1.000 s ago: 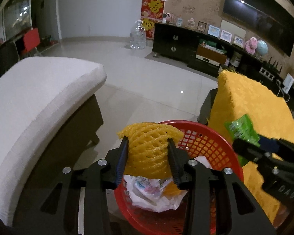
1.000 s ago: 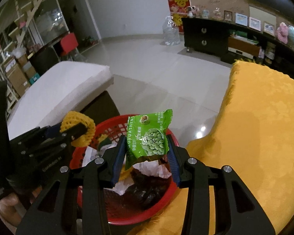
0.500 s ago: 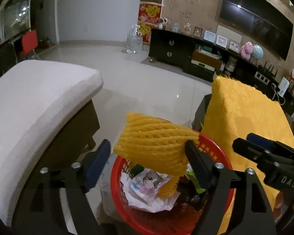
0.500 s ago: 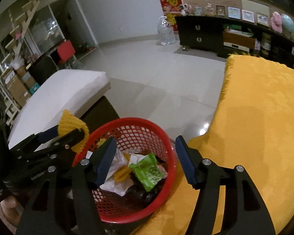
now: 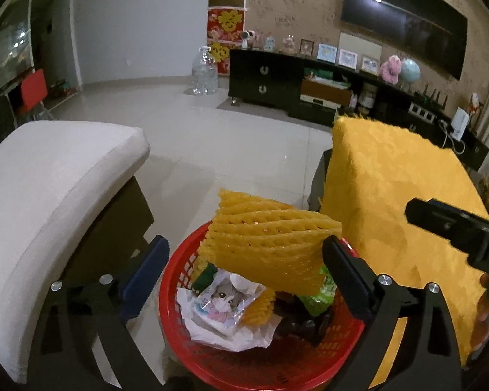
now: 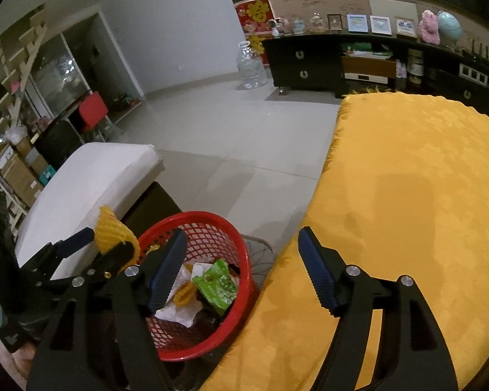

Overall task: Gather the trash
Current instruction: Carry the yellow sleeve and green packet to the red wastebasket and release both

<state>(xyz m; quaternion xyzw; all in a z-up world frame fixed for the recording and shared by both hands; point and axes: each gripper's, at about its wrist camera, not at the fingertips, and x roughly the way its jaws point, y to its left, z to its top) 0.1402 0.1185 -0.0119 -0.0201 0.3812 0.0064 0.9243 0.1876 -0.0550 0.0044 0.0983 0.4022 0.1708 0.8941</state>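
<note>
A yellow foam fruit net (image 5: 270, 244) hangs over the red mesh basket (image 5: 168, 296). It leans on the right finger of my left gripper (image 5: 244, 277) and is clear of the left finger; these jaws are wide and still opening. In the basket lie a white printed wrapper (image 5: 221, 306) and a green snack packet (image 6: 216, 282). My right gripper (image 6: 243, 270) is above the basket's right rim (image 6: 212, 218) and the cloth edge, its jaws opening with nothing between them. The right wrist view shows the left gripper (image 6: 109, 244) with the net (image 6: 112, 231).
A table under a yellow cloth (image 6: 407, 195) stands right of the basket. A white cushioned seat (image 5: 49, 189) is on its left. Pale tiled floor (image 5: 228, 150) lies beyond, with a dark TV cabinet (image 5: 277, 78) and a large water bottle (image 5: 205, 71) at the far wall.
Both pairs of jaws have spread apart. The green packet fell from the right gripper into the basket. The foam net sprang back wide and lost contact with the left gripper's left finger.
</note>
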